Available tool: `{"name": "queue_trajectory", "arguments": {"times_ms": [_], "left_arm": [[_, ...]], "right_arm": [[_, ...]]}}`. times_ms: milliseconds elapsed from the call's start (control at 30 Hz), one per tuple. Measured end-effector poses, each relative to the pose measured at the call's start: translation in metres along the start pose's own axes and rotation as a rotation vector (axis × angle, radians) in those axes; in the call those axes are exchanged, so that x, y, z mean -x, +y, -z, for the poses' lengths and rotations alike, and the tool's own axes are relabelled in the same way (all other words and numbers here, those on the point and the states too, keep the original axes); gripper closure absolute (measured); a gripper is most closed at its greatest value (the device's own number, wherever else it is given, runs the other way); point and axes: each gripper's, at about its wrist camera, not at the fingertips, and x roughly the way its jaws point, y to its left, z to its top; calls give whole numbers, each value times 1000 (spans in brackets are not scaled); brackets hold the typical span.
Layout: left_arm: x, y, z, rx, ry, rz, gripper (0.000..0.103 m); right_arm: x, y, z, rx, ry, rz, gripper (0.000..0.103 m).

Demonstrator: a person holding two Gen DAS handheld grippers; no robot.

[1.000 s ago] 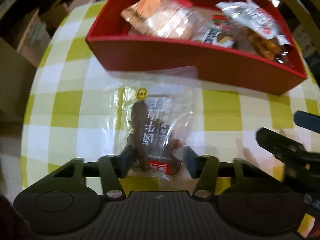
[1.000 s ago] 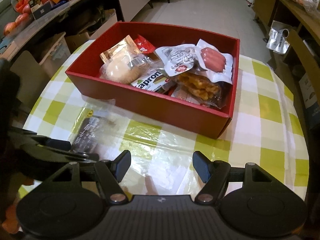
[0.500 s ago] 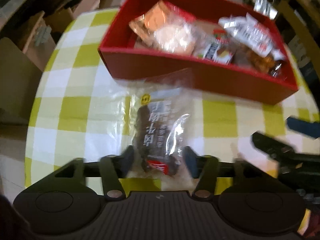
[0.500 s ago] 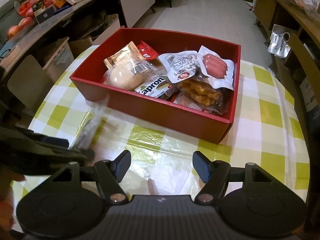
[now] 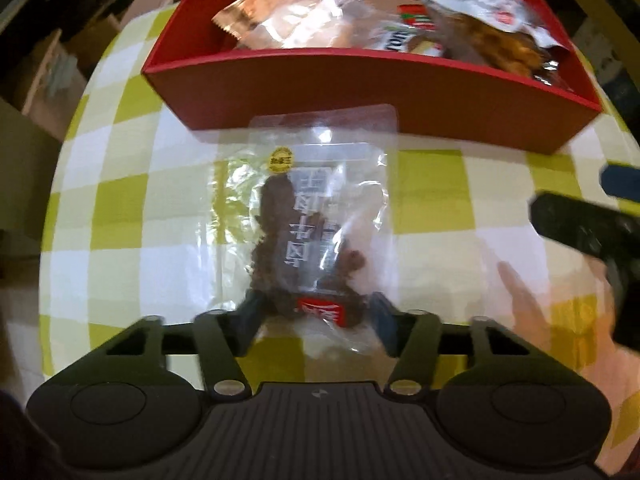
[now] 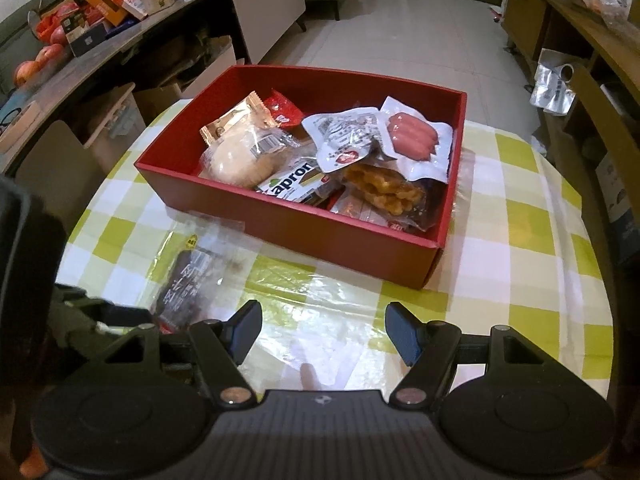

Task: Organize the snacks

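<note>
A clear pouch of dark jerky lies flat on the checked tablecloth just in front of the red box. My left gripper points down at the pouch's near end. Its jaws are closing, and its pads touch both sides of that end. The right wrist view shows the same pouch with the left gripper at its near end. My right gripper hovers open over bare cloth with nothing between its fingers. The red box holds several packaged snacks.
The yellow and white checked cloth is covered by a clear sheet. A hand holds the right gripper at the right edge of the left wrist view. Shelves, cardboard boxes and a chair stand beyond the table's left edge.
Half a second ago the pouch was tilted up off the cloth in the left gripper. Now it lies flat again. The right gripper has stayed put.
</note>
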Motion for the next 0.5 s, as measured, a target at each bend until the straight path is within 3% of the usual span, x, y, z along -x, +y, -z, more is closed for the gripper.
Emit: {"name": "queue_trajectory", "arguments": {"times_ms": [167, 300, 367, 400, 433, 500], "left_arm": [[10, 11, 2, 52, -12, 49, 52], [16, 14, 0, 43, -29, 25, 52], [17, 8, -1, 4, -18, 35, 41], [15, 8, -3, 6, -13, 35, 23], [15, 10, -4, 18, -21, 16, 13], [15, 18, -5, 34, -35, -4, 13]], "right_arm": [[5, -1, 0, -3, -16, -4, 29], [7, -1, -1, -7, -20, -11, 29], [7, -2, 0, -4, -19, -12, 29], [8, -2, 0, -4, -18, -13, 29], [8, -3, 0, -5, -18, -14, 29], [8, -5, 1, -8, -19, -14, 29]]}}
